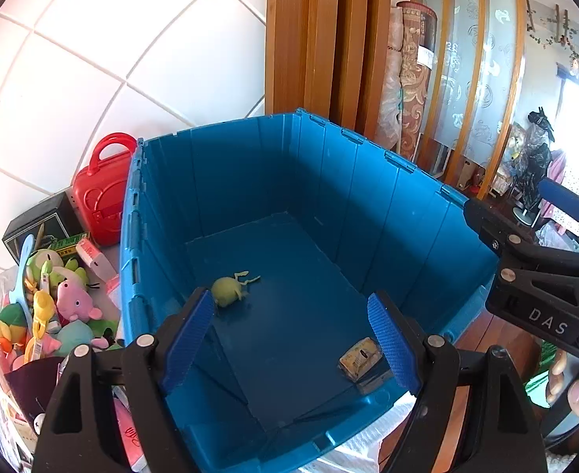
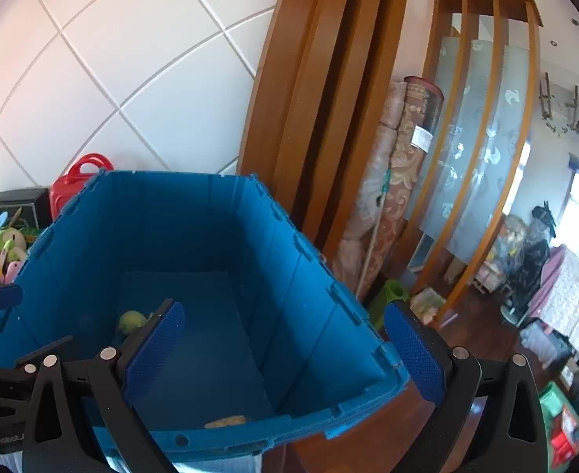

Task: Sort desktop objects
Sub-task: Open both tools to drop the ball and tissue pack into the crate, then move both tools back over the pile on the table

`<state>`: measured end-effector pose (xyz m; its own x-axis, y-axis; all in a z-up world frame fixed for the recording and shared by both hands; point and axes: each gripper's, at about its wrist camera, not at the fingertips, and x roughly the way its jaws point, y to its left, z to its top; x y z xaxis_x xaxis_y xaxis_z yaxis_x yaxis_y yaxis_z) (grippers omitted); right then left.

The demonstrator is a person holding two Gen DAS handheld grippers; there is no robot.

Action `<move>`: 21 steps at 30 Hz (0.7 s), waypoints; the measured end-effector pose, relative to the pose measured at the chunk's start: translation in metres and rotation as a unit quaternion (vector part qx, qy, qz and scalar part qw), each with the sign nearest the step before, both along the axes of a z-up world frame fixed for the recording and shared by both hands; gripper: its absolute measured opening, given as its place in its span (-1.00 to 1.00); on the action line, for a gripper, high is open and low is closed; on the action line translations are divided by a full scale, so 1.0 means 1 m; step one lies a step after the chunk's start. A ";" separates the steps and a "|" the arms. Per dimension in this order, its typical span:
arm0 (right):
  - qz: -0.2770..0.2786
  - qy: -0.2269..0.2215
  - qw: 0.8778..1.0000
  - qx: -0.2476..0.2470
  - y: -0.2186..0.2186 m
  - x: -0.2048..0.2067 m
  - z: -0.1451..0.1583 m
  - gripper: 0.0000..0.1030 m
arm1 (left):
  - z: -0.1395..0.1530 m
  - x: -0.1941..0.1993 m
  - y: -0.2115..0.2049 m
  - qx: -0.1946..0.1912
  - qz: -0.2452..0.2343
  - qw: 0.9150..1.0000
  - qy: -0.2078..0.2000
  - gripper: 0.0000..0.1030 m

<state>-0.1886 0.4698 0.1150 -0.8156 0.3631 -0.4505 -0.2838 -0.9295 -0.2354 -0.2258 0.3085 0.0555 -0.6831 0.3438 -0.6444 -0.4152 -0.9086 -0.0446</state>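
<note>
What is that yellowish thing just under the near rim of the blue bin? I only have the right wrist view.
Observer: The left wrist view shows a small printed box lying on the floor of the blue bin, close to its near wall.
Operator: And the green lump further in?
Observer: It is a green plush toy with thin legs sticking out. It lies on the bin floor, apart from the box.
Operator: What is still outside?
Observer: A heap of toys lies beside the bin's left wall, with a pink pig plush among them and a red case standing behind.
</note>
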 end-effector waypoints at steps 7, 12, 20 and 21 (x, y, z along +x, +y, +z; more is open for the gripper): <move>0.005 0.021 1.000 -0.002 -0.011 0.024 0.006 1.00 | 0.005 0.016 -0.031 0.029 0.003 1.000 0.005 0.56; 0.018 0.033 0.999 -0.015 -0.023 0.038 0.009 1.00 | 0.006 0.030 -0.053 0.038 0.018 0.999 0.025 0.56; 0.054 0.054 0.996 -0.046 -0.063 0.059 0.002 1.00 | 0.003 0.057 -0.112 0.027 0.070 0.996 0.055 0.56; 0.063 0.055 0.995 -0.054 -0.071 0.059 0.001 1.00 | 0.001 0.060 -0.121 0.025 0.079 0.995 0.057 0.56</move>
